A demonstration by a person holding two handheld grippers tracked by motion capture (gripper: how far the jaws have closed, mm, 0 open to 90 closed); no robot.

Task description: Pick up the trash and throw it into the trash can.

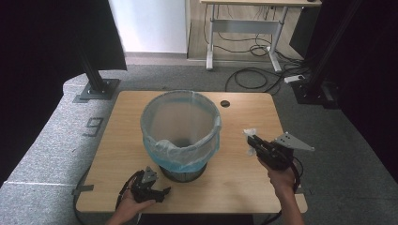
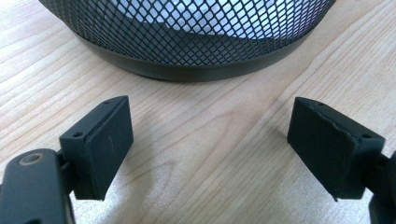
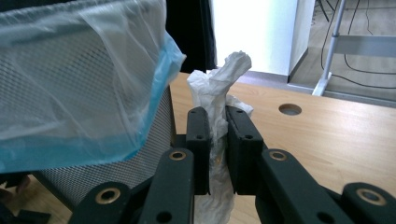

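The wooden table [image 1: 244,178] filled the middle of the high view, with a small round hole [image 1: 225,103] near its far edge. At the centre of the frame stood a black mesh bin [image 1: 180,133] lined with a pale blue plastic bag [image 1: 187,161] folded over its rim.

The right gripper [image 1: 252,139] sat right of centre, just beside the bin, held up by the person's hand from the lower right. Its jaws were clenched on a crumpled white paper wad [image 1: 248,132]. In the right gripper view the wad [image 3: 219,88] stuck up between the two black jaws at the middle of the frame, the bag's edge [image 3: 84,93] hanging at upper left.

The left gripper [image 1: 162,191] lay low at the bottom centre-left, near the bin's base. In the left gripper view its pads [image 2: 105,144] stood wide apart with nothing between them, above bare wood, the bin's base [image 2: 187,65] across the top.
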